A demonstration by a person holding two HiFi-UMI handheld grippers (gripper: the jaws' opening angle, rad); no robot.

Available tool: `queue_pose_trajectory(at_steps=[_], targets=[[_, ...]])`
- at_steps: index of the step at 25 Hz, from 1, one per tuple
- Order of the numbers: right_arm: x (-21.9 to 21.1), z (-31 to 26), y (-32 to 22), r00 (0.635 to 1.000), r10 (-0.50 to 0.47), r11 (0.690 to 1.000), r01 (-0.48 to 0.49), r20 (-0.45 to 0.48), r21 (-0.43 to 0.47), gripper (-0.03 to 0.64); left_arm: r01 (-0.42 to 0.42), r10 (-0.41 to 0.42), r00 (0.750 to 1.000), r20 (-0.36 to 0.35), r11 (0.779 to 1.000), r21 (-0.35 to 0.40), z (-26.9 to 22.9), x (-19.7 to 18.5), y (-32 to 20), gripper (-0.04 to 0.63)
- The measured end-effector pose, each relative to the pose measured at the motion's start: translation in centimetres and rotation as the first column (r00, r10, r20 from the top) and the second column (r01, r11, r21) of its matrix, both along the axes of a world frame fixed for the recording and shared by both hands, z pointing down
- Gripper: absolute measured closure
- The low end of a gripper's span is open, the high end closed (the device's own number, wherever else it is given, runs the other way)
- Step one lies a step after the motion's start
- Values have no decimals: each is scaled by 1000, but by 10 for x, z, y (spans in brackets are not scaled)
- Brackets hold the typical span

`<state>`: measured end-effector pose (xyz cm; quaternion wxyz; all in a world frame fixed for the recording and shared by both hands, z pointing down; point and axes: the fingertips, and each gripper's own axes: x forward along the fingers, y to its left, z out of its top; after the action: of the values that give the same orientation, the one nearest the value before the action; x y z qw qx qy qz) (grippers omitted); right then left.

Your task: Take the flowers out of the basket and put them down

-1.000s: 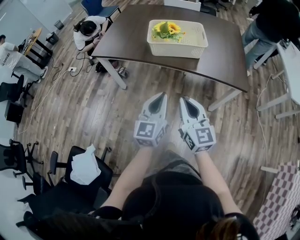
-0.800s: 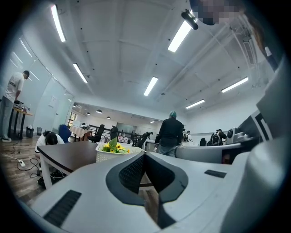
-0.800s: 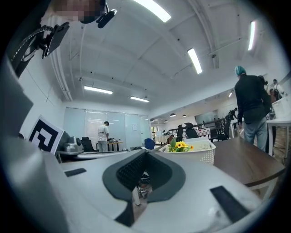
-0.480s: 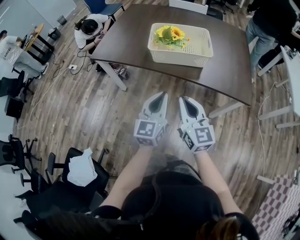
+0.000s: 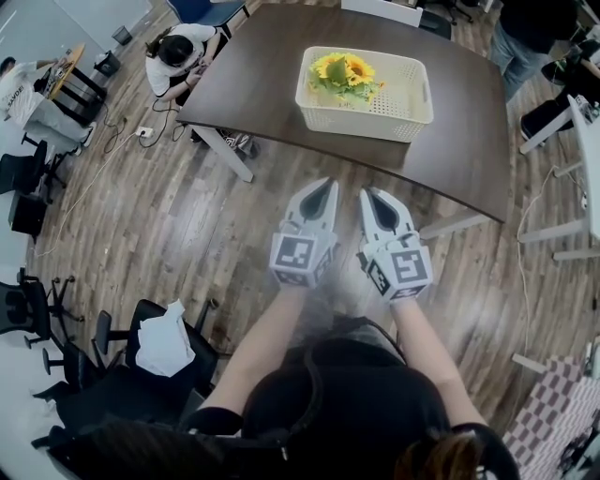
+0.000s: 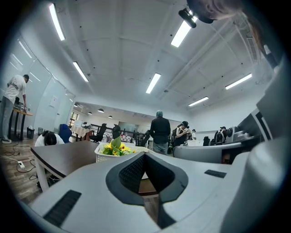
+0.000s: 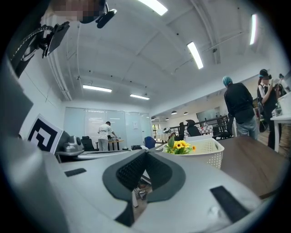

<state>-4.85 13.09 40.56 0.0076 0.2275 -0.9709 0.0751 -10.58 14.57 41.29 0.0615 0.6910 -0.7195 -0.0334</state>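
A bunch of yellow flowers (image 5: 343,71) with green leaves lies at the left end of a cream perforated basket (image 5: 412,117) on a dark brown table (image 5: 253,84). Both grippers hover side by side over the wood floor, short of the table's near edge and apart from the basket. My left gripper (image 5: 322,186) is shut and holds nothing. My right gripper (image 5: 369,194) is shut and empty too. The flowers (image 6: 113,149) show over the left gripper's jaws, and the flowers (image 7: 180,146) in the basket (image 7: 207,154) show in the right gripper view.
A person (image 5: 178,58) crouches at the table's far left corner. Other people (image 5: 534,23) stand at the upper right by a white table (image 5: 589,141). Black office chairs (image 5: 159,361) stand at the lower left, one bearing a white cloth (image 5: 169,334).
Both grippers, still shut, have moved forward toward the table; the basket and table edge sit nearer to them in the head view than before.
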Motion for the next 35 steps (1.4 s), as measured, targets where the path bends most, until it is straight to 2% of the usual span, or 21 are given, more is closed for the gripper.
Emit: queue_pose_trajectory(at_steps=[14,23,35], targets=[[-55,3,-88,998,55,998,-55,-24,-2,615,-44,44,999,-25,999,-1,-1,-59,-92,584],[-86,3,-134,995,91,996,-92,-35,-18,614,-93,92,995,-40,996,-8,-3,-81,-142,584],[-131,-10,-185,989,128,990,-123,-75,66,614,-134,139,988,-65,989,68,-38,-120,-198,585]])
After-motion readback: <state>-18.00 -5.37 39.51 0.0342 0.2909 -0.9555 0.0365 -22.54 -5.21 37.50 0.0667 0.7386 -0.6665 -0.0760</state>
